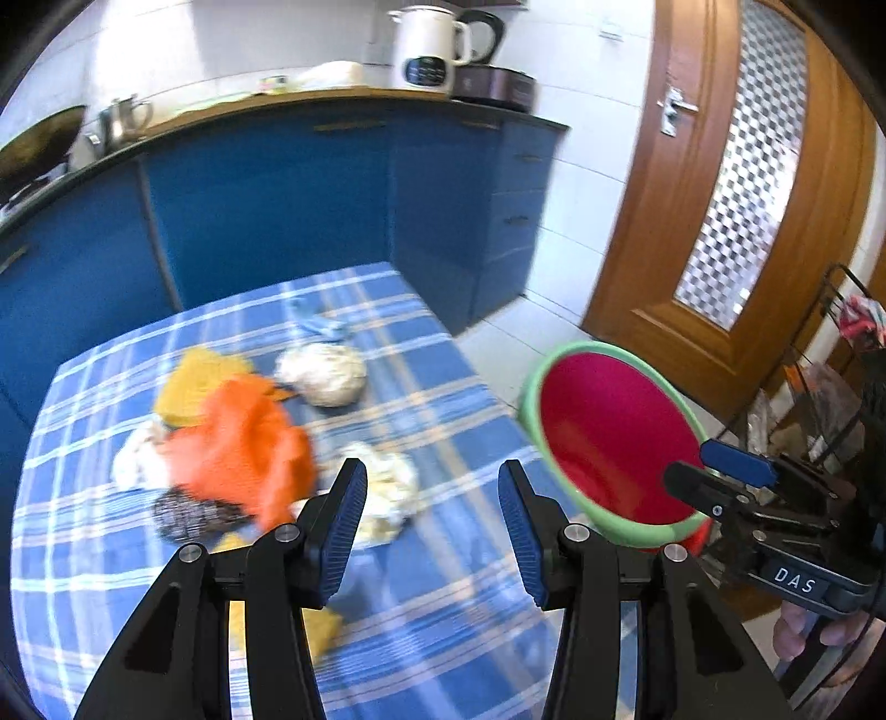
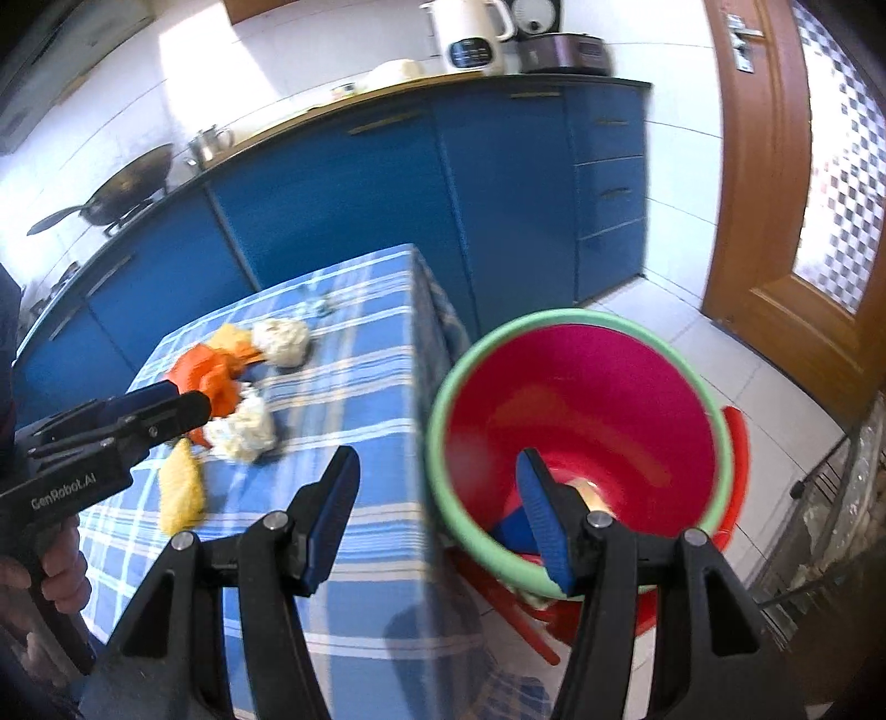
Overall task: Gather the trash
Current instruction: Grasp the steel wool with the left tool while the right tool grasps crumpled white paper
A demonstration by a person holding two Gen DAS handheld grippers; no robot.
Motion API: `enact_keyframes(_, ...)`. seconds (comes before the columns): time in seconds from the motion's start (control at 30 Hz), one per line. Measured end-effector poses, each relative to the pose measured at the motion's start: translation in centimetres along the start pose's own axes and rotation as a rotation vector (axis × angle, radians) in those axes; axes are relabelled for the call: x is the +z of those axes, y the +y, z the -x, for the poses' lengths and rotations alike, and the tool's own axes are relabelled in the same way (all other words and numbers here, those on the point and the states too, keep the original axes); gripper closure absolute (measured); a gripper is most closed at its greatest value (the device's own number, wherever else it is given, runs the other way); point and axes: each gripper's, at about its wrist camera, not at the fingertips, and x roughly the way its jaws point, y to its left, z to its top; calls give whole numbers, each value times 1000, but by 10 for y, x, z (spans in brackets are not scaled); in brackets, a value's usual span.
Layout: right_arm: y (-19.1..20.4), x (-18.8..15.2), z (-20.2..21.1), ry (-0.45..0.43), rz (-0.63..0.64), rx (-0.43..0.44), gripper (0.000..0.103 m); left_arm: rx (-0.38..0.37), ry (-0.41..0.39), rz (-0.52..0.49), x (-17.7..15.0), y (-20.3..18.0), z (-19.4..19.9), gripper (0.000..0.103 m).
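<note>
Trash lies on the blue checked tablecloth (image 1: 421, 626): an orange wrapper (image 1: 243, 448), a yellow wrapper (image 1: 194, 382), crumpled white paper balls (image 1: 324, 374) (image 1: 387, 487), a dark speckled piece (image 1: 188, 515) and a blue scrap (image 1: 318, 321). A red bin with a green rim (image 1: 609, 437) stands off the table's right edge. My left gripper (image 1: 432, 531) is open and empty above the table, just short of the near paper ball. My right gripper (image 2: 437, 520) is open, its right finger inside the bin (image 2: 581, 421), which holds some scraps at the bottom.
Blue kitchen cabinets (image 1: 277, 205) run behind the table, with a white kettle (image 1: 426, 50), a wok (image 2: 127, 188) and a cooker on the counter. A wooden door (image 1: 736, 194) is at right. A red stool (image 2: 731, 531) carries the bin. A wire rack (image 1: 841, 376) stands far right.
</note>
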Motion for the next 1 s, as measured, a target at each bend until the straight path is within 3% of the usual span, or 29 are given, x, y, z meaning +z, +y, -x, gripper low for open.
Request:
enact_keyframes(0.33, 56, 8, -26, 41, 62, 77, 43, 115, -5, 84, -14, 72, 12, 52)
enact_keyframes(0.6, 85, 9, -60, 97, 82, 92, 43, 194, 35, 198, -28, 132, -6, 52)
enact_keyframes(1.0, 115, 11, -106, 183, 105, 136, 43, 150, 64, 281, -40, 163, -37, 52)
